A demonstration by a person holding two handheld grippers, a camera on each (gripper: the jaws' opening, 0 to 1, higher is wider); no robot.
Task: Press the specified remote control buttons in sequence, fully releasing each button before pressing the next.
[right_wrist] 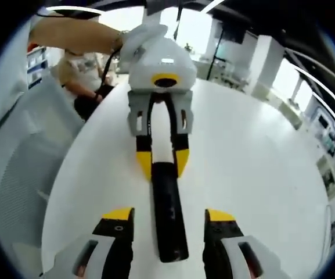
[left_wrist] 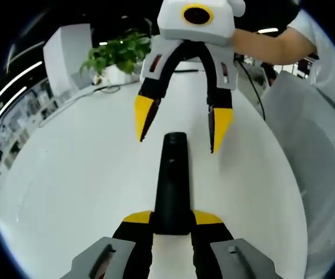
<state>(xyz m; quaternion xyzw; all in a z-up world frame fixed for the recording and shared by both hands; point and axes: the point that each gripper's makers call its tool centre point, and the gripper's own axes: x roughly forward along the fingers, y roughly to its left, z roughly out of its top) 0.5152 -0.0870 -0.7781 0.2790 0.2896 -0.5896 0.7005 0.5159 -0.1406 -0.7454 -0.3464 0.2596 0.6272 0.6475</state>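
Black and slim, the remote control [left_wrist: 172, 186] lies flat on the white table [left_wrist: 74, 174]. The left gripper [left_wrist: 172, 224] clamps one end of it between its yellow-tipped jaws. In the left gripper view, the right gripper [left_wrist: 182, 125] hangs above the remote's far end, jaws spread wide, tips clear of the casing.

In the right gripper view, that same gripper [right_wrist: 170, 224] straddles the near end of the remote [right_wrist: 168, 215], a jaw on either side and not touching it, while the left gripper [right_wrist: 161, 163] pinches the far end.

No tip rests on a button, so I judge a press is about to come or one has just been released; how many presses are done cannot be told. The buttons are too dim to read.

Beyond the remote, the left gripper view has a potted plant [left_wrist: 119, 55]; the right gripper view has a grey chair [right_wrist: 22, 168] beside the table.
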